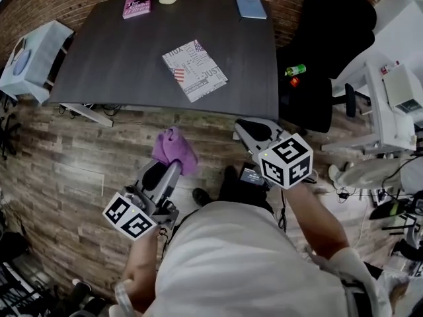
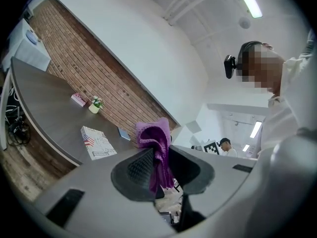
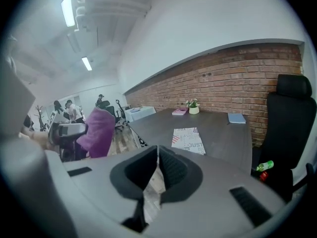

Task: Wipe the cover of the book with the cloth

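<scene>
Left claw (image 1: 168, 170), low at the left of the head view, is clamped on the purple cloth (image 1: 174, 149) — bunched above its jaws — while the right claw (image 1: 246, 127), right of centre, has its jaws together on nothing, and the book (image 1: 195, 70) lies flat on the table (image 1: 119, 65), above both.

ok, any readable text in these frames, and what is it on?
"JUST": printed on the cover of the flag-print book lying on the desk.
The rest of that cover's print: too small to read reliably.
Pink book at the desk's far edge: title too blurred to read.
Blue book: no text visible.
</scene>
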Demonstrator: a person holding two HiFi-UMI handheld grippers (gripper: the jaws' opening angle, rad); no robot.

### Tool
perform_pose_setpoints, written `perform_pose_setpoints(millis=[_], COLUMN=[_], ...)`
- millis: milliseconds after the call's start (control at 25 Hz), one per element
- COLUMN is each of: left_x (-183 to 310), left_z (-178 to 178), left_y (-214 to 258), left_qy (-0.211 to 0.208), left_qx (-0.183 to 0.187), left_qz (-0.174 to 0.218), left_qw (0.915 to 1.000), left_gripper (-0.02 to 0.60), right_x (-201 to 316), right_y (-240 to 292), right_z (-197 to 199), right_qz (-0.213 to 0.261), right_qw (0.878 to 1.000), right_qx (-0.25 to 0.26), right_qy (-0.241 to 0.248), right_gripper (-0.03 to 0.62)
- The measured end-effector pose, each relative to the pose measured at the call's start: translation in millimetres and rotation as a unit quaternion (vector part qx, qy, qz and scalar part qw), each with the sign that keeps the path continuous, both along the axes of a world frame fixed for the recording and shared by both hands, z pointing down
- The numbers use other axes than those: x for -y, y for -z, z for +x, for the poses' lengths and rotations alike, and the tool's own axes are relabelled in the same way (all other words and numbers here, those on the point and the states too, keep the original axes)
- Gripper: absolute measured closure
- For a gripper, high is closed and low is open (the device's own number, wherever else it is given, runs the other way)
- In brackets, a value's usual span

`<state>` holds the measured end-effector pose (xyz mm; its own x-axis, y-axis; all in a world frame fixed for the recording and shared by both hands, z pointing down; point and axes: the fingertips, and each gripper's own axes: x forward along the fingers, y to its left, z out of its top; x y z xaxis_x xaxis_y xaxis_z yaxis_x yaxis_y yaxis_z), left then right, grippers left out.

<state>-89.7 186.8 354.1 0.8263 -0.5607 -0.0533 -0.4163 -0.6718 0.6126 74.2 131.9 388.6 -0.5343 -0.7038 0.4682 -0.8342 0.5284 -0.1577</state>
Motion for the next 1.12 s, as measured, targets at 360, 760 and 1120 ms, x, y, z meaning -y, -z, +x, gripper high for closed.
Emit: perform_pose_setpoints(millis=[360, 760, 1120], left_x=[-4, -1, 0], left_z=[19, 63, 78], left_y=[20, 25, 27], left_qy=[0.027, 0.028, 0.027], left_qx=[-0.009, -0.009, 0.000], left_qz=[0.009, 0.013, 0.011], left_qw=[0.9996, 0.9995, 0.9996], left_gripper=[0.486, 0.486, 0.486], right_x=[-26, -18, -15], right_y=[32, 54, 54], right_z=[33, 83, 87], right_qz=[0.008, 0.026, 0.027], right_qw=[0.998, 0.998, 0.997], right_qx=[0.056, 0.065, 0.069], right_qy=[0.008, 0.002, 0.013], right_gripper=[0.580, 0.580, 0.580])
